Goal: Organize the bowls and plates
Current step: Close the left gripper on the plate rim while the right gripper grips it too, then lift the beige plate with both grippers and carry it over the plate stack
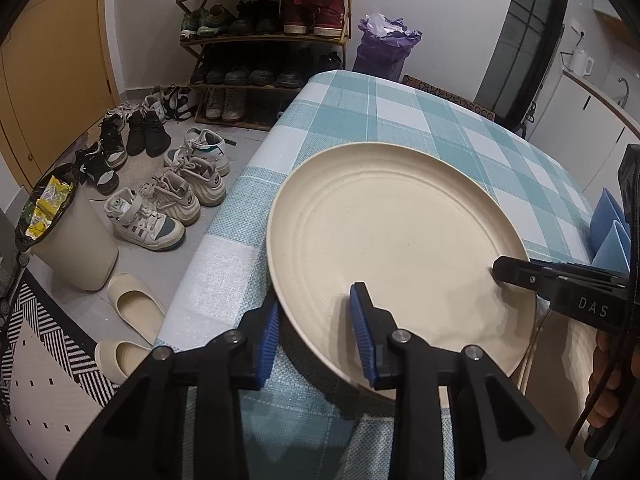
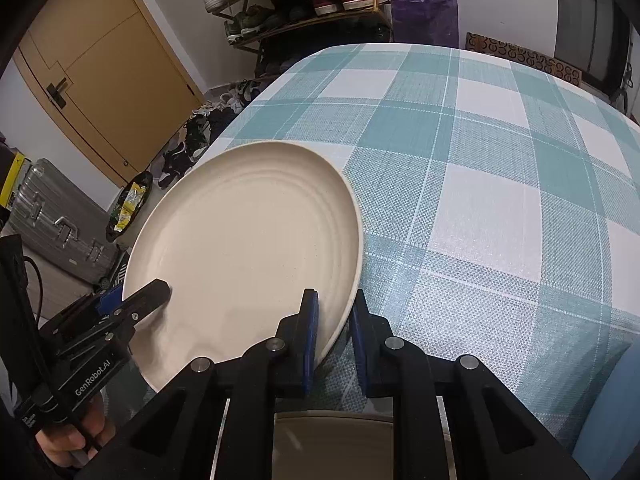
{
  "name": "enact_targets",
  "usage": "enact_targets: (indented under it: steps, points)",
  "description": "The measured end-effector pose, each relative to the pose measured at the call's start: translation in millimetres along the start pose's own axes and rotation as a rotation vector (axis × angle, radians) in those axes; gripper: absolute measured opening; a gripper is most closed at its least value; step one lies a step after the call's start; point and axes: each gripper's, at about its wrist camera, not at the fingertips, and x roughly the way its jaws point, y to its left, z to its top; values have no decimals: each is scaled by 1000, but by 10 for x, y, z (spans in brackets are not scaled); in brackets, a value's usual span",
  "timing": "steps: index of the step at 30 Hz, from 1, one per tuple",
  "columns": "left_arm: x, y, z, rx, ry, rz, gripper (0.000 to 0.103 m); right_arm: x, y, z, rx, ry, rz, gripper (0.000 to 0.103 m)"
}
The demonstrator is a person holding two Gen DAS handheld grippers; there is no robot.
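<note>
**Both Grippers Clamp One Plate at the Near Edge**

Nearest the lens in the left wrist view, the left gripper has its blue-padded fingers narrowed on the near rim of a large cream plate, one finger inside the dish and one outside under the rim. The right wrist view shows the right gripper doing the same on the opposite near rim, its fingers drawn close with the plate's edge pinched between them. Each gripper also shows in the other's view, biting the rim from the side, with a hand of the person just visible behind the left tool.

That plate sits at the near left corner of the table, tilted, its near part overhanging the checked teal-and-white cloth. Directly under the right gripper, below the table's near edge, another pale round rim shows; whether it is a plate or a bowl cannot be told.

Beyond the plate the cloth holds no other crockery. Past the far edge stand a shoe rack and a purple bag.

As a judgement, the task looks early: one plate is gripped but not yet placed, and no stack or bowls are visible.
</note>
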Motion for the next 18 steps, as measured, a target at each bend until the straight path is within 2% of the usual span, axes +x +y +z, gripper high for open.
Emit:
enact_targets:
  steps: [18]
  points:
    - [-170, -4, 56, -7, -42, -3, 32, -132, 66, -1, -5, -43, 22, 16]
